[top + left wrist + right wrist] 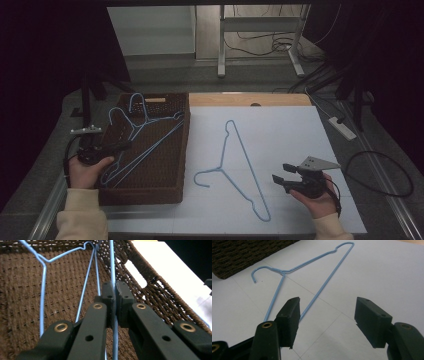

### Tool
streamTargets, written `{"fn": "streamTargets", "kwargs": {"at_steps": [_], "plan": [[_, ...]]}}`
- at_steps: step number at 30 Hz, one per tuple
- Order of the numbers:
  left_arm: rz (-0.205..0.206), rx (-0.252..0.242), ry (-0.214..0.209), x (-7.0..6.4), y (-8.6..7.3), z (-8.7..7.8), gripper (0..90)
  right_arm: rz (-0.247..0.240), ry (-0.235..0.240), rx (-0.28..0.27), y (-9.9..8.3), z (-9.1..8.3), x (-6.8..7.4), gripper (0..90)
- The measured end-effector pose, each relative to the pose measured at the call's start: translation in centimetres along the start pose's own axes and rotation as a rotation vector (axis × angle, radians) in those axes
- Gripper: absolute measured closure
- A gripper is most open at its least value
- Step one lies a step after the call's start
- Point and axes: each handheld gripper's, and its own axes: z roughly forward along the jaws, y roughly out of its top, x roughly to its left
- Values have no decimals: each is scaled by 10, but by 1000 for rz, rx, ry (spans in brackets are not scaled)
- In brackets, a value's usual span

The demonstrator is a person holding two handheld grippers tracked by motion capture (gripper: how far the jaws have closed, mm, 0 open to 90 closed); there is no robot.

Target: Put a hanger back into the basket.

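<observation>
A brown woven basket [186,150] at the table's left holds blue wire hangers [148,120], their hooks toward its far end. My left gripper [125,145] reaches in over the basket's left wall. In the left gripper view it [115,287] is shut on one hanger's thin blue wire [113,265], which runs up between the jaws above the basket floor [22,302]. Another blue hanger [249,167] lies flat on the white table top, hook toward the basket. My right gripper [281,172] stands open just right of it. In the right gripper view the gripper [328,312] faces that hanger [283,272], its jaws empty.
The white table top [290,140] stretches right of the basket. A wooden board [250,99] borders its far edge. A power strip [342,127] and cables lie off the right side. A metal frame [260,25] stands on the floor behind.
</observation>
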Motion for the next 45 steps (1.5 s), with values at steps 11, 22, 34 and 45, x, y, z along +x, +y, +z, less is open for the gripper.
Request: {"fn": "streamTargets", "kwargs": {"at_steps": [11, 22, 34, 45], "plan": [[16, 59, 133, -5, 1, 3, 861, -1, 1, 10, 0, 1, 0, 381], [54, 63, 234, -10, 3, 1, 754, -4, 2, 11, 0, 0, 0, 380], [140, -52, 101, -31, 8, -11, 454, -2, 1, 8, 0, 0, 1, 379], [234, -82, 42, -63, 0, -7, 365, -5, 5, 5, 0, 0, 1, 378]]}}
